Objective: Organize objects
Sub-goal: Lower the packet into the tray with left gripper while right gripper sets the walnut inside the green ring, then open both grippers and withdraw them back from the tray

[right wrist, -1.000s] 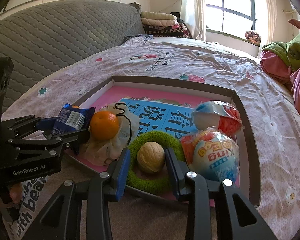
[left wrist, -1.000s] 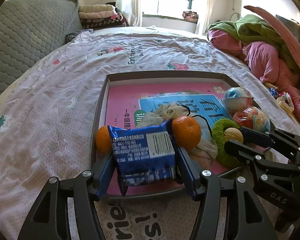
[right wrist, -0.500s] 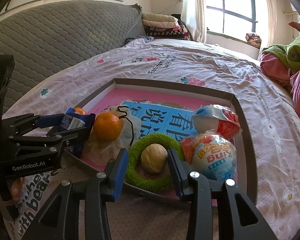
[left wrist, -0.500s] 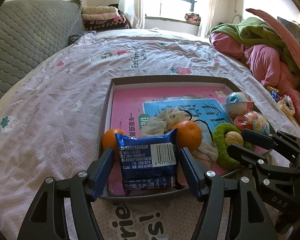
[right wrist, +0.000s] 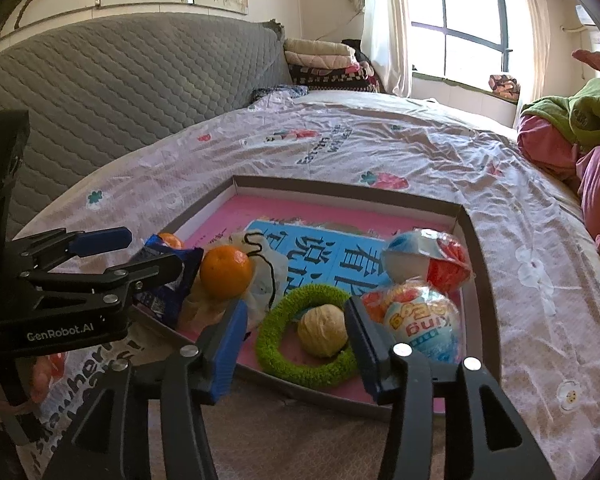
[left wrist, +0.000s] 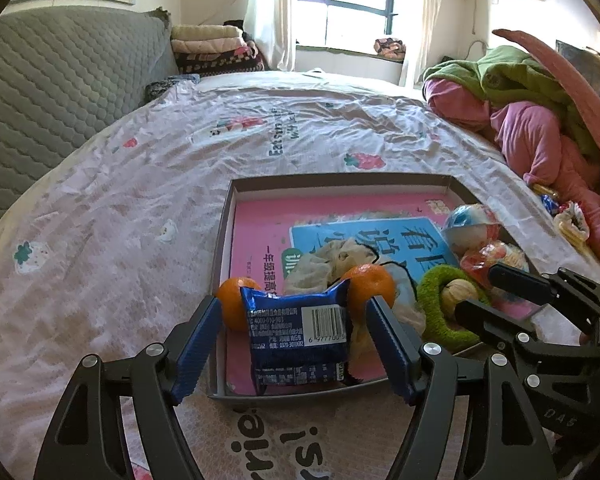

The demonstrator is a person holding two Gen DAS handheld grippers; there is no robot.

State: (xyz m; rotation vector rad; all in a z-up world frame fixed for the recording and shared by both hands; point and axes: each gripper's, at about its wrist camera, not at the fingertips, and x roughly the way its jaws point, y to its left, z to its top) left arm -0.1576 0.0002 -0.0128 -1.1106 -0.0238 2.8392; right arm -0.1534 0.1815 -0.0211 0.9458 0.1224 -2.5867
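A shallow grey-rimmed tray [left wrist: 340, 180] [right wrist: 340, 190] lies on the bed with a pink book in it. A blue snack packet [left wrist: 296, 332] [right wrist: 160, 300] rests at the tray's near end. My left gripper [left wrist: 293, 308] [right wrist: 156, 248] straddles it, its jaws opening, with gaps on both sides. Two oranges [left wrist: 234, 304] [left wrist: 370, 286] sit behind the packet. A walnut [right wrist: 322, 330] [left wrist: 458, 298] lies inside a green fuzzy ring [right wrist: 272, 336]. My right gripper [right wrist: 296, 308] [left wrist: 488, 292] has its jaws opening around the walnut without touching it.
Two wrapped egg toys [right wrist: 420, 320] [right wrist: 420, 256] and a pale drawstring bag [left wrist: 324, 264] are also in the tray. Pink and green clothes [left wrist: 540, 120] pile up on the right. A grey quilted headboard [left wrist: 60, 92] runs along the left. A hand [right wrist: 40, 376] holds the left gripper.
Both grippers have widened their jaws. The left pads have come off the blue packet and the right pads off the walnut. Both objects stay in the tray.
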